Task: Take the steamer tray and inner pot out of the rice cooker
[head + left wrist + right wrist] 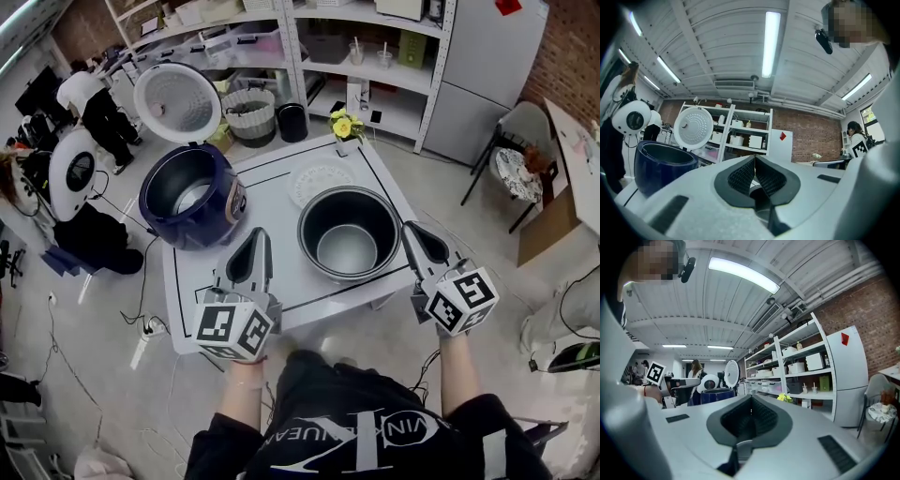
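Shelving and a white fridge are standing behind a white table (281, 202) marked with black lines. On it, the blue rice cooker (169, 220) is sitting at the left with its lid (176, 101) raised. The dark inner pot (349, 211) is resting upright on the table to the right of the cooker, and the white steamer tray (321, 180) is lying just behind it. The left gripper (257, 242) and right gripper (412, 232) are hovering at the near table edge, each with its jaws pressed together on nothing. White lettering on the person's black shirt (356, 441) is showing upside down and cannot be read in full.
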`<action>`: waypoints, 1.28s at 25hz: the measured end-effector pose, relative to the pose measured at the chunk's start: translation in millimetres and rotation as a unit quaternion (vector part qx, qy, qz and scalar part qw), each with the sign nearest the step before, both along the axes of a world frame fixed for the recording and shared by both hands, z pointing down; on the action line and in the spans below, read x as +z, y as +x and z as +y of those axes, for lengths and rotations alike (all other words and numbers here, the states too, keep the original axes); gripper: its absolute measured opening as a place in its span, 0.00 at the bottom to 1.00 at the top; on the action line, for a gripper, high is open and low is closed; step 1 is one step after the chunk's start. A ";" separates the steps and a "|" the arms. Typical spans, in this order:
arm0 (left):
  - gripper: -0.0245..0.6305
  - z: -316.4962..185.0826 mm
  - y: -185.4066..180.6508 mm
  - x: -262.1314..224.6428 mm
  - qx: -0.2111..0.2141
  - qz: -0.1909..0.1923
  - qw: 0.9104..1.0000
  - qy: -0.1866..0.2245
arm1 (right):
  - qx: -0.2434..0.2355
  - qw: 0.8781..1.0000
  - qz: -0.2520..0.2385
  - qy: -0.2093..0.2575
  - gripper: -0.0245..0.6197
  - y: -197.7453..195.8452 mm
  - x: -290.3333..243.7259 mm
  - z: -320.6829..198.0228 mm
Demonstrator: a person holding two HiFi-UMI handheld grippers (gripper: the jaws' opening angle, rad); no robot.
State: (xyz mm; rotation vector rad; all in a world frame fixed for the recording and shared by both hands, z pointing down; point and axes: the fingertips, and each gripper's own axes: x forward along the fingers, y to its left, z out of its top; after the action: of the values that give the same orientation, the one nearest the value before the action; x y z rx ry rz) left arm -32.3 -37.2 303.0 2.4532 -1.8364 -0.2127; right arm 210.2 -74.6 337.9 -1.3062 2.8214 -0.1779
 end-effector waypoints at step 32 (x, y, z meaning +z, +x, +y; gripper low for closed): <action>0.06 18.4 2.1 5.8 -0.014 -0.007 1.000 -0.018 | -0.013 1.000 -0.002 -0.013 0.04 -1.5 3.0 15.7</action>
State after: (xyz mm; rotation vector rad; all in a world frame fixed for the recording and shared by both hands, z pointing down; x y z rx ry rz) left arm -30.2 -18.8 308.8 2.4125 -1.8643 -0.1631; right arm 208.7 -59.0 340.9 -1.2744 2.8437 -0.2189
